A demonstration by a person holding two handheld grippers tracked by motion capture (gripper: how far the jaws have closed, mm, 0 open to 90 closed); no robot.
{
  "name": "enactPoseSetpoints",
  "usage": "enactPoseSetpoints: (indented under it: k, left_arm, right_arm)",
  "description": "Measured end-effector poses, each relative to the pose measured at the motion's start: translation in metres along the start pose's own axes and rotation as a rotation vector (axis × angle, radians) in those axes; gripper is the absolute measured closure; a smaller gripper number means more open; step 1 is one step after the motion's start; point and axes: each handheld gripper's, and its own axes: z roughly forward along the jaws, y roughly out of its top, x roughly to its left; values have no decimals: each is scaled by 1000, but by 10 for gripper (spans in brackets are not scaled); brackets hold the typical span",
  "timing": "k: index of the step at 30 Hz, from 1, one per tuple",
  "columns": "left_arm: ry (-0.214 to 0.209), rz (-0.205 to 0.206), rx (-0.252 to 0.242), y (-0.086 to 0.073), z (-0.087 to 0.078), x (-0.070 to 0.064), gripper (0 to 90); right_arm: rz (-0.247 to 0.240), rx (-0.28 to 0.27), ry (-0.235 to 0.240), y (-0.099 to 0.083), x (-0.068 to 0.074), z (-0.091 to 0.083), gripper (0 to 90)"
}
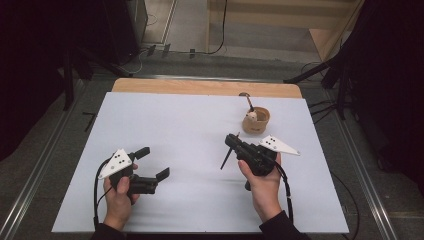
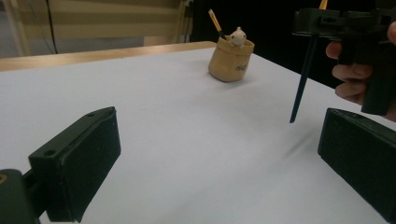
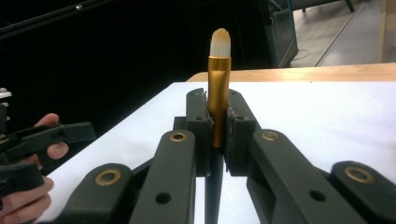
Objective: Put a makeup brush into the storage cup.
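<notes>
A paintbrush (image 3: 218,74) with a gold ferrule and pale bristles stands upright between the jaws of my right gripper (image 3: 218,100), which is shut on the ferrule. From above, its dark handle (image 1: 226,159) hangs down toward the white table sheet below my right gripper (image 1: 231,140). A tan pot (image 1: 256,120) holding another brush and a small white figure stands just beyond it. My left gripper (image 1: 155,162) is open at the front left with nothing between its fingers. In the left gripper view the pot (image 2: 231,60) sits far ahead, and the held brush (image 2: 301,84) hangs at the right.
A white sheet (image 1: 175,125) covers the table, with a strip of bare wood (image 1: 200,87) along the far edge. Dark stands and cables lie on the floor beyond. The right hand and its gripper (image 2: 355,28) fill the upper right of the left gripper view.
</notes>
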Motion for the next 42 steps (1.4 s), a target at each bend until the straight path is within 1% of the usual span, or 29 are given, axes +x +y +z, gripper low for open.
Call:
enactPoseSetpoints:
  k: [4, 6, 9, 11, 15, 19, 20, 23, 25, 29, 30, 32, 34, 38, 40, 42]
  left_arm:
    - [29, 6, -13, -1, -13, 8, 0]
    - [58, 15, -17, -3, -19, 13, 0]
    - [81, -10, -36, -6, -27, 21, 0]
    - [98, -8, -38, -6, -33, 25, 0]
    - [116, -8, -45, -10, -41, 29, 0]
    - [145, 4, -51, -14, -48, 31, 0]
    - [152, -3, -54, -15, -49, 32, 0]
    - [162, -13, -55, -17, -54, 34, 0]
    - [162, -10, -51, -18, -56, 34, 0]
    - [159, -8, -62, -19, -62, 32, 0]
    - [159, -7, -63, -20, -63, 32, 0]
    - [159, 12, -49, -22, -64, 31, 0]
    - [165, 14, -42, -23, -66, 32, 0]
    - [180, 2, -47, -26, -71, 34, 0]
    - [183, 2, -39, -28, -73, 35, 0]
    - [183, -7, -41, -30, -75, 36, 0]
  right_arm:
    - [-8, -3, -6, 1, -1, -2, 843]
    - [-14, -4, -3, 2, -1, -3, 843]
    - [-27, -3, -2, 3, -2, -4, 843]
    - [-32, -4, -6, 5, -2, -5, 843]
    - [-38, -12, -13, 8, -5, -7, 843]
    - [-42, -18, -21, 11, -9, -10, 843]
    - [-45, -17, -23, 11, -10, -11, 843]
    - [-54, -23, -30, 14, -12, -14, 843]
    - [-60, -29, -36, 15, -13, -15, 843]
    - [-65, -40, -50, 19, -16, -19, 843]
    - [-65, -40, -52, 19, -17, -20, 843]
    - [-65, -46, -58, 20, -19, -22, 843]
    - [-64, -49, -65, 21, -21, -24, 843]
    - [-60, -57, -72, 23, -24, -27, 843]
    - [-73, -57, -81, 24, -25, -28, 843]
    - [-80, -60, -86, 25, -26, -30, 843]
